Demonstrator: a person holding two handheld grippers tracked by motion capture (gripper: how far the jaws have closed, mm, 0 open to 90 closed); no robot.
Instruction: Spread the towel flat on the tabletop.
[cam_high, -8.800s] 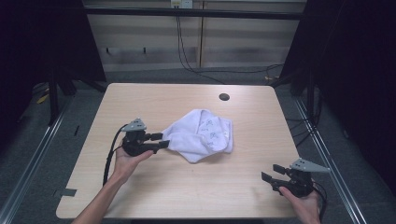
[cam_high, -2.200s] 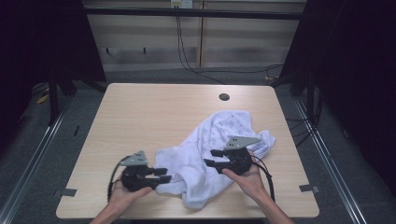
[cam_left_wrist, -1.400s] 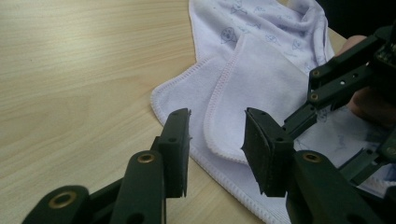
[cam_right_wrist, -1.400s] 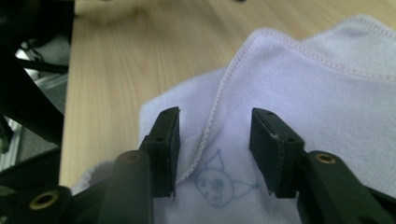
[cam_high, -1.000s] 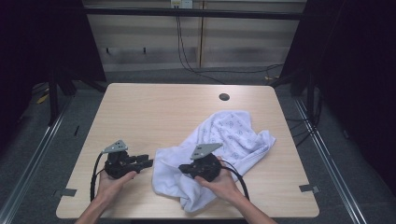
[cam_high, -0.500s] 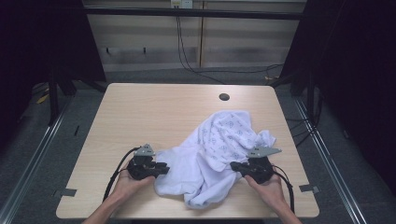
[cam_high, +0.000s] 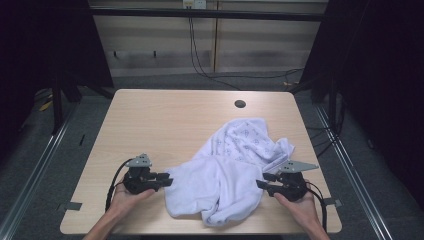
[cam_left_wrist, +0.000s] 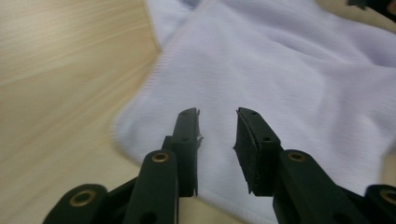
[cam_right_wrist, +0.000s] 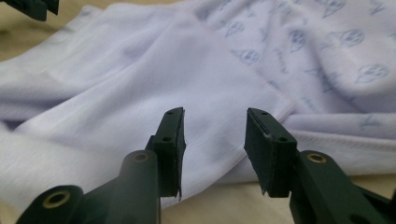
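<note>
A white garment (cam_high: 227, 170) with a faint printed pattern lies crumpled on the front right part of the wooden table (cam_high: 165, 120). My left gripper (cam_high: 167, 179) sits at the cloth's left edge, open, its jaws pointing right over the white fabric (cam_left_wrist: 289, 84). My right gripper (cam_high: 261, 181) is at the cloth's right front edge, open, pointing left. In the right gripper view its jaws (cam_right_wrist: 212, 126) hover over a hemmed fold of the cloth (cam_right_wrist: 140, 74), nothing pinched between them.
A round dark grommet hole (cam_high: 240, 104) marks the table's far side. Bare wood (cam_high: 150, 125) stretches across the left and back of the table. Dark floor, metal rails and cables surround it.
The right gripper has shifted from the cloth's middle out to its right front edge. The left gripper has come right to the cloth's left edge. The cloth has spread somewhat.
</note>
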